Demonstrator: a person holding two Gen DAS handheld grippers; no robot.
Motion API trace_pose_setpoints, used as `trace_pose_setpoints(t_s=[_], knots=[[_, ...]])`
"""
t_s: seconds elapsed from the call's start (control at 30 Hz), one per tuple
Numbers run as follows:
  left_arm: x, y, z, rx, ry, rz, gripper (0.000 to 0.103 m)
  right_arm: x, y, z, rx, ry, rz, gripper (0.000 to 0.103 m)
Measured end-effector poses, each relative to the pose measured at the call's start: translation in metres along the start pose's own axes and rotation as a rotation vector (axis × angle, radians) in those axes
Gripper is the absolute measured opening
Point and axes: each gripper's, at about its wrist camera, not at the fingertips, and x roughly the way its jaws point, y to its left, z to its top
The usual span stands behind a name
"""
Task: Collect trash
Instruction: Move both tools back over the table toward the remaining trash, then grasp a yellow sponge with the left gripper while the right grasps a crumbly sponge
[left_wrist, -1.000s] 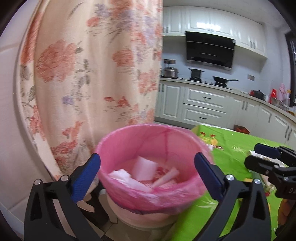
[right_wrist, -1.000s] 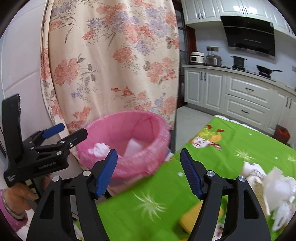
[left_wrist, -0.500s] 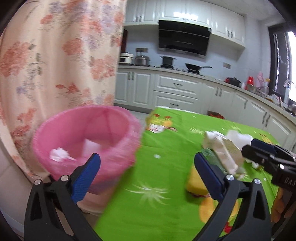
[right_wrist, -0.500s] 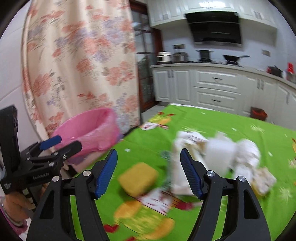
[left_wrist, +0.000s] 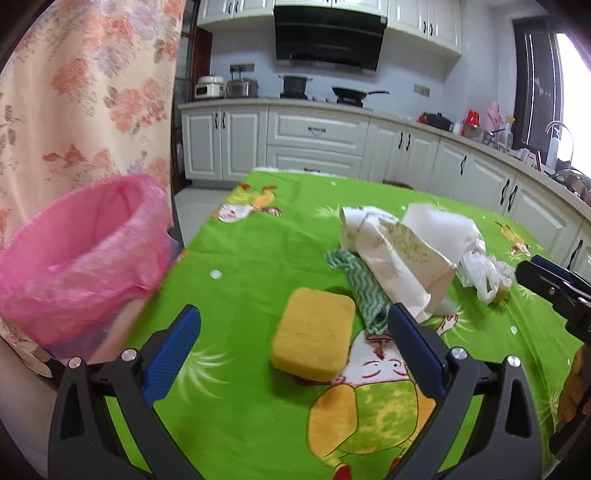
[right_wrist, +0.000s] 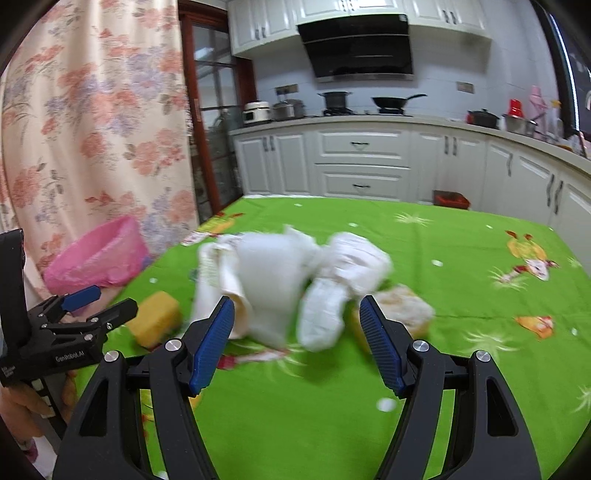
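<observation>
A pink-lined trash bin (left_wrist: 77, 258) stands at the left edge of the green table (left_wrist: 258, 258); it also shows in the right wrist view (right_wrist: 99, 254). A yellow sponge (left_wrist: 314, 332) lies just ahead of my open, empty left gripper (left_wrist: 291, 343). Behind it lie a green patterned cloth (left_wrist: 358, 291), a crumpled paper bag (left_wrist: 391, 251), white paper (left_wrist: 439, 221) and a plastic bag (left_wrist: 484, 273). My right gripper (right_wrist: 295, 339) is open and empty, just before the blurred white trash heap (right_wrist: 288, 280).
A floral curtain (left_wrist: 85, 92) hangs behind the bin on the left. White kitchen cabinets (left_wrist: 317, 136) with pots run behind the table. The green cloth (right_wrist: 461, 258) stretches right, with a yellowish lump (right_wrist: 402, 310) beside the heap.
Both grippers have swung right, away from the pink bin and toward the trash on the table. The bin has slid to the left in both views. Both stay open.
</observation>
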Motion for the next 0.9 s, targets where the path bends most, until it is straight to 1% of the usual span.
trace_pose_setpoints(t_s=[0.07, 0.13, 0.2, 0.27, 0.33, 0.43, 0.5, 0.63, 0.73, 0.83, 0.87, 0.9], knots=[[0.009, -0.003, 0.0, -0.003, 0.027, 0.002, 0.097, 0.0, -0.012, -0.004, 0.018, 0.008, -0.019, 0.067], [0.016, -0.006, 0.0, 0.0, 0.047, 0.007, 0.095, 0.002, -0.022, -0.007, 0.037, 0.017, -0.038, 0.067], [0.026, -0.01, 0.0, 0.015, 0.09, 0.009, 0.088, 0.004, -0.034, -0.01, 0.062, 0.027, -0.057, 0.067], [0.034, -0.013, -0.001, 0.025, 0.124, 0.003, 0.084, 0.007, -0.043, -0.011, 0.082, 0.037, -0.077, 0.067], [0.04, -0.014, -0.001, 0.03, 0.151, 0.003, 0.082, 0.012, -0.052, -0.011, 0.103, 0.056, -0.097, 0.067], [0.049, -0.016, -0.002, 0.038, 0.194, -0.002, 0.073, 0.019, -0.061, -0.012, 0.121, 0.084, -0.118, 0.067], [0.054, -0.016, -0.003, 0.038, 0.218, -0.013, 0.062, 0.025, -0.065, -0.011, 0.134, 0.104, -0.123, 0.067], [0.057, -0.016, -0.005, 0.046, 0.233, -0.019, 0.05, 0.037, -0.066, -0.009, 0.114, 0.153, -0.148, 0.067], [0.057, -0.016, -0.006, 0.042, 0.232, -0.025, 0.048, 0.047, -0.065, -0.008, 0.105, 0.197, -0.154, 0.067], [0.057, -0.015, -0.004, 0.035, 0.232, -0.033, 0.047, 0.053, -0.063, -0.007, 0.094, 0.208, -0.165, 0.067], [0.057, -0.015, -0.004, 0.034, 0.233, -0.034, 0.047, 0.057, -0.063, -0.005, 0.088, 0.219, -0.168, 0.068], [0.057, -0.014, -0.003, 0.032, 0.234, -0.034, 0.047, 0.061, -0.062, -0.005, 0.085, 0.232, -0.169, 0.071]])
